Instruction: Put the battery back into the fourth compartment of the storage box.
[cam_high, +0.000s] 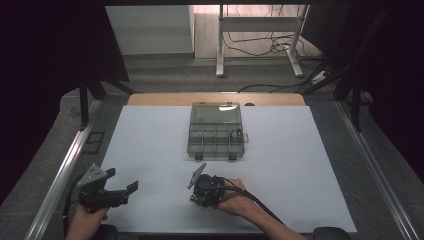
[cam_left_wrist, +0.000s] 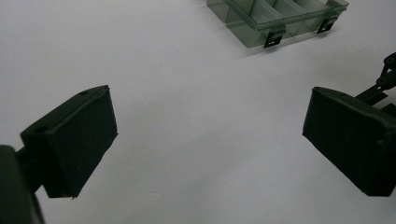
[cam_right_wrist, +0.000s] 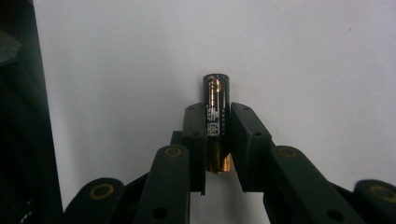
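Right gripper (cam_right_wrist: 217, 140) is clamped on a battery (cam_right_wrist: 216, 116), both pads pressing its sides; the jaws sit narrow around it. I see the battery lying flat on the white table (cam_high: 300, 165), near my edge and well short of the box (cam_high: 216, 131)

Handling, as I judge it: a small rigid cylinder, light but dense for its size. The wrap looks glossy, so it may slip or roll between flat pads if the squeeze is off-centre. It will not deform, so firm pressure should do no harm. Best hold is across the middle of the barrel, where the pads already sit; one end pokes out beyond the pad tips and the other sits back between the jaws, which leaves room to steer the leading end into a slot

Looks: black sleeve with a copper-gold band toward the rear end, small white print and a code patch along the side, bright glare on the rounded far end. Which pole faces forward I cannot tell

Left gripper (cam_left_wrist: 210, 135) has its pads wide apart over bare table with nothing between them; in the high view it sits (cam_high: 121, 186) at the near left corner

The box is clear plastic with dividers, lid up, two dark latches on its near side; something small lies in a right-hand compartment, too small to name
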